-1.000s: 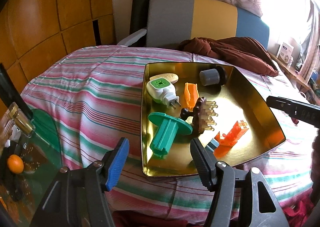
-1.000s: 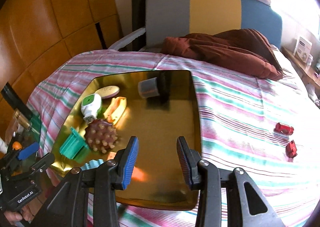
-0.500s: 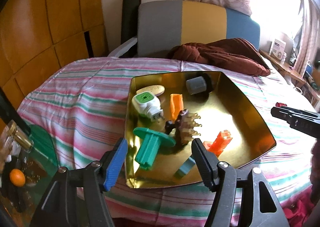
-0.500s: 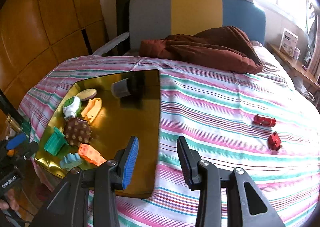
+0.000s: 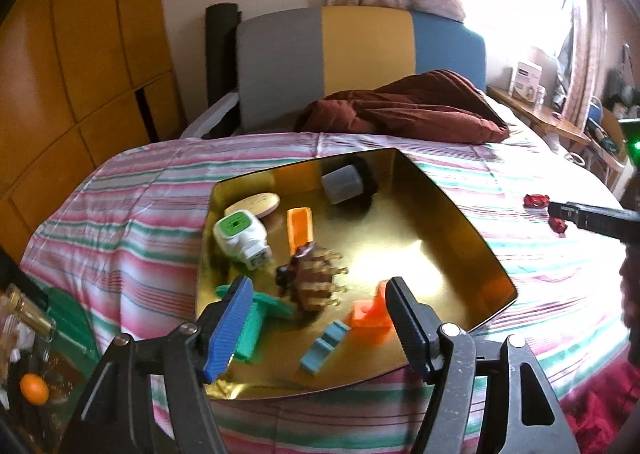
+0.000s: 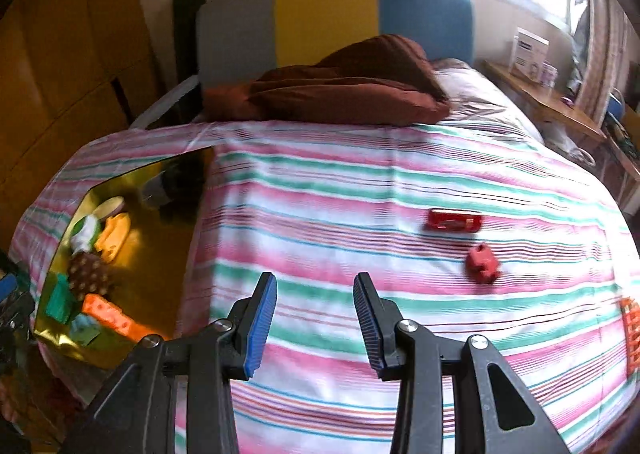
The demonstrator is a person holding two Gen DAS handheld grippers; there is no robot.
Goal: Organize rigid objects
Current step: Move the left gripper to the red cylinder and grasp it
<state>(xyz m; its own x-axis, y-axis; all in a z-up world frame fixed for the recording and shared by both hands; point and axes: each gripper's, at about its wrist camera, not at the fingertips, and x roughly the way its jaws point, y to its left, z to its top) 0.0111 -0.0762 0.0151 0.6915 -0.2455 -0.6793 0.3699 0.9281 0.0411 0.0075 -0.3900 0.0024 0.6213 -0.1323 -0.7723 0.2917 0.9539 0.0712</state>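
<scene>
**Inspector A:** Checking the right gripper (image 6: 315,318): parted, nothing between its fingers. It hangs over the striped bed (image 6: 360,182), with the red car (image 6: 454,220) and red block (image 6: 483,261) lying further out.

**Inspector B:** Both look like hard, light, glossy plastic. Pinch the car across its long flat sides. The left gripper (image 5: 316,314) is opening, empty, above the gold tray (image 5: 472,250).

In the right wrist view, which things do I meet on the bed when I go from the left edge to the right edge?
Gold tray with small parts → bare striped bedspread → long red piece → small red piece → orange piece cut by the right edge.
</scene>
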